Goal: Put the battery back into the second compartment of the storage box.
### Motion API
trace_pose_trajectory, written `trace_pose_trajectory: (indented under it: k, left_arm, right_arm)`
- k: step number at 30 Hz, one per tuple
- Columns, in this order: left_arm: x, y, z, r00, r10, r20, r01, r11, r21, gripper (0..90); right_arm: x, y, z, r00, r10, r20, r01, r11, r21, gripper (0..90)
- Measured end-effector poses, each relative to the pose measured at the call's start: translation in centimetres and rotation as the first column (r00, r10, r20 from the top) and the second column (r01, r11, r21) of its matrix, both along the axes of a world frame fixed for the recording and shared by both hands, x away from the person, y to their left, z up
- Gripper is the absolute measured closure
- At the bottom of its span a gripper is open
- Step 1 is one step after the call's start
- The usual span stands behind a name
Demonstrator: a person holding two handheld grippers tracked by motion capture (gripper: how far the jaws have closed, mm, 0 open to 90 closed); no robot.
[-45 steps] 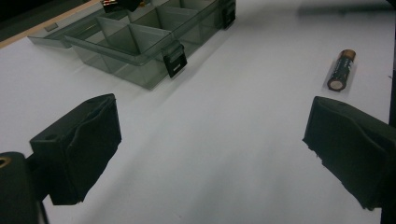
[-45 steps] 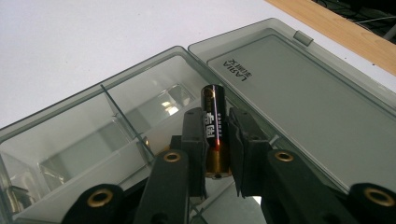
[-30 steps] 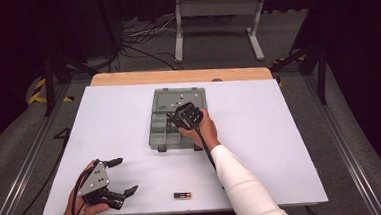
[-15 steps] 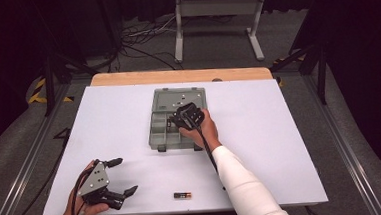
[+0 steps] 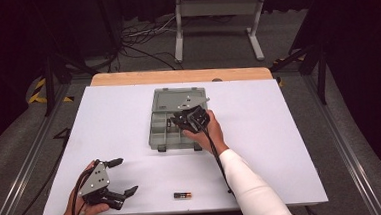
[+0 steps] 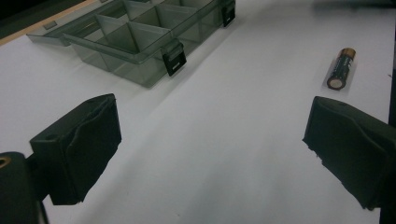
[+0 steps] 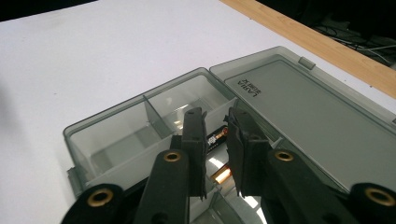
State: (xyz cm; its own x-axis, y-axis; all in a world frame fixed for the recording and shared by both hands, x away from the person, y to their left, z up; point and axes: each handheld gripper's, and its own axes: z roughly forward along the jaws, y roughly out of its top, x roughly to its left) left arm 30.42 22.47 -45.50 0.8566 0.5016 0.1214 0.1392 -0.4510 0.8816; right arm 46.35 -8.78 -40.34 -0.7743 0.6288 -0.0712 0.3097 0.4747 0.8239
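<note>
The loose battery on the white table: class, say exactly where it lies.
In the high view the battery lies near the table's front edge, between the left gripper and the person's right sleeve, apart from the compartment box.

I see a smoky grey translucent box with black latches on the white table, whose far edge is tan wood. The battery near the front edge is black with a copper-coloured end.
</note>
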Motion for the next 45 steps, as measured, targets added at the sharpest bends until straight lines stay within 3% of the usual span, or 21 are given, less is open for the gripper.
trace_pose_trajectory:
  k: [19, 29, 45]
  left_arm:
    - [0.0, -0.1, -0.1, 1.0, -0.004, -0.003, 0.004, 1.0, 0.003, 4.4]
    - [0.0, -0.1, -0.1, 1.0, -0.002, -0.002, 0.002, 1.0, 0.007, 4.4]
    - [0.1, -0.2, -0.2, 0.9999, -0.002, -0.011, 0.002, 1.0, 0.01, 4.3]
  right_arm:
    - [-3.5, -2.4, 1.8, 0.9941, 0.083, 0.069, -0.086, 0.996, 0.033, 76.9]
    - [-5.4, -3.0, 1.7, 0.9874, 0.128, 0.094, -0.13, 0.991, 0.018, 74.9]
    - [-8.3, -4.2, 0.8, 0.981, 0.173, 0.086, -0.176, 0.984, 0.024, 64.8]
